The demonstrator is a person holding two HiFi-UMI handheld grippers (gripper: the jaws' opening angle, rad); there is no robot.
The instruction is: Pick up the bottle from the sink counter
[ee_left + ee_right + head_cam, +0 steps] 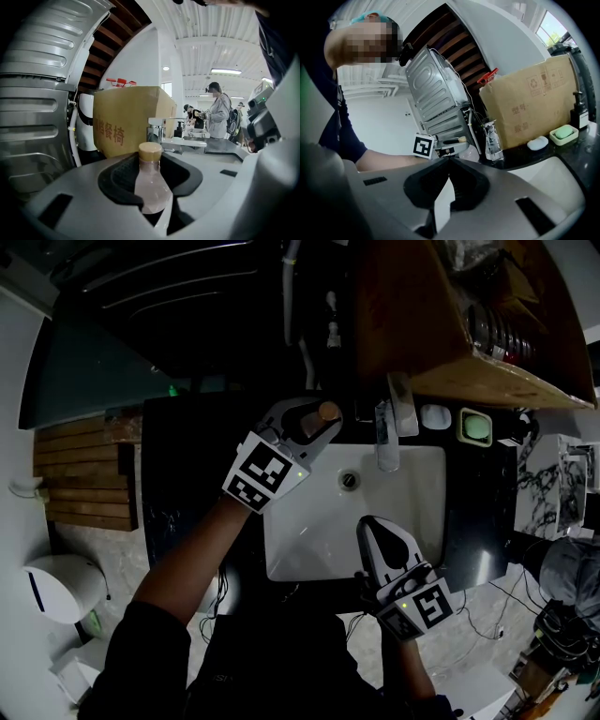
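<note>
A small clear bottle [151, 187] with a tan cap sits between the pads of my left gripper [152, 206], which is shut on its body. From the head view, that gripper [322, 420] hangs over the back left corner of the white sink [309, 554], with the bottle's cap [328, 412] showing at its tip. My right gripper [368, 522] is low over the sink's front right part. Its jaws meet at the tip [449, 160] with nothing between them. The right gripper view also catches the left gripper [450, 143] with the bottle [461, 139].
At the back of the sink stand a faucet [400, 407] and a clear glass [386, 444]. A white soap [434, 416] and a green soap dish [475, 427] lie on the dark counter [192, 474]. A cardboard box [441, 315] stands behind, and a metal appliance [42, 93] is on the left.
</note>
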